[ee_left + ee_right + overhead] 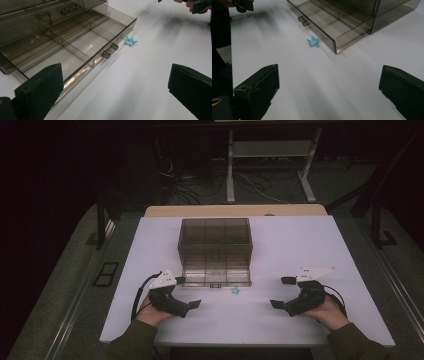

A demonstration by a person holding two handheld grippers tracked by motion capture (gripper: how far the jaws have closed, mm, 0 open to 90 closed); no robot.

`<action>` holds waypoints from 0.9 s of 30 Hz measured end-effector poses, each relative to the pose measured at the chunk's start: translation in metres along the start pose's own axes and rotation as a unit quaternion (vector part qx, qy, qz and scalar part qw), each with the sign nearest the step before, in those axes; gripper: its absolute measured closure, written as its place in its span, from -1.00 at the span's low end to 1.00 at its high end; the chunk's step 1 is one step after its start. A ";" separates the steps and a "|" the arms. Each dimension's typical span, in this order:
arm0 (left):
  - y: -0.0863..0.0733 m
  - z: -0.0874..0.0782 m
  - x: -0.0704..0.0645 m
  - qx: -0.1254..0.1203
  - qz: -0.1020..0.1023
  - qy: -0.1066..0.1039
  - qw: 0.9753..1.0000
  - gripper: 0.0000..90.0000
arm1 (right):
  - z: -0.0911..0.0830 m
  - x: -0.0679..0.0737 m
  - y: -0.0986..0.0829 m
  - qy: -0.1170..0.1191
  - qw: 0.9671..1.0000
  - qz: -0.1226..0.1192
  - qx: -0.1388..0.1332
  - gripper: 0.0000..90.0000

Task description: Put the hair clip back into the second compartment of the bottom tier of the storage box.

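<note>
High view: left tongs rest low on the white table, held in the person's left hand, jaws spread apart with nothing between them. Just beyond them stands a smoky transparent drawer cabinet at table centre — its bottom drawer is pulled out toward the person. Left gripper view shows the drawer split by dividers into compartments, all bare, with two small round knobs on its front wall. A small light-blue star-shaped piece lies on the table just in front of the drawer's front wall, toward its right end, between the two tongs — not touching either. Right tongs, in the right hand, also sit low near the table, jaws wide apart and empty.
</note>
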State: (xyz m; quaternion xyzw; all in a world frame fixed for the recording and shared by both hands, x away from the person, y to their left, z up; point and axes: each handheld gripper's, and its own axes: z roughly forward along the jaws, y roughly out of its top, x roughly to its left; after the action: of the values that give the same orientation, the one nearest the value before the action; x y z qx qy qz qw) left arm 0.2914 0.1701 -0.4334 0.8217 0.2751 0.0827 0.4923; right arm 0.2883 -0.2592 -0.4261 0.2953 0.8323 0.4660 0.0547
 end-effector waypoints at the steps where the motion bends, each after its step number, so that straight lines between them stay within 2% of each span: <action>1: 0.000 0.000 0.000 0.000 0.000 0.000 1.000 -1.00 | 0.001 0.000 0.001 0.001 1.000 -0.001 0.000 -0.95; 11: 0.000 -0.001 -0.002 0.001 0.003 0.000 1.000 -1.00 | 0.009 0.000 0.008 0.011 1.000 -0.010 0.002 -0.95; 24: 0.000 0.000 -0.002 0.001 0.001 -0.003 1.000 -1.00 | 0.017 -0.001 0.016 0.022 1.000 -0.010 0.008 -0.95; 27: 0.000 0.000 -0.002 0.001 0.000 -0.002 1.000 -1.00 | 0.019 0.000 0.018 0.022 1.000 -0.011 0.003 -0.95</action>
State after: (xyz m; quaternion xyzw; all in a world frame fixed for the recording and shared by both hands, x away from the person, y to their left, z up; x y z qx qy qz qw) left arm 0.2898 0.1694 -0.4335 0.8226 0.2741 0.0804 0.4917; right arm 0.3033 -0.2387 -0.4224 0.2757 0.8379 0.4693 0.0409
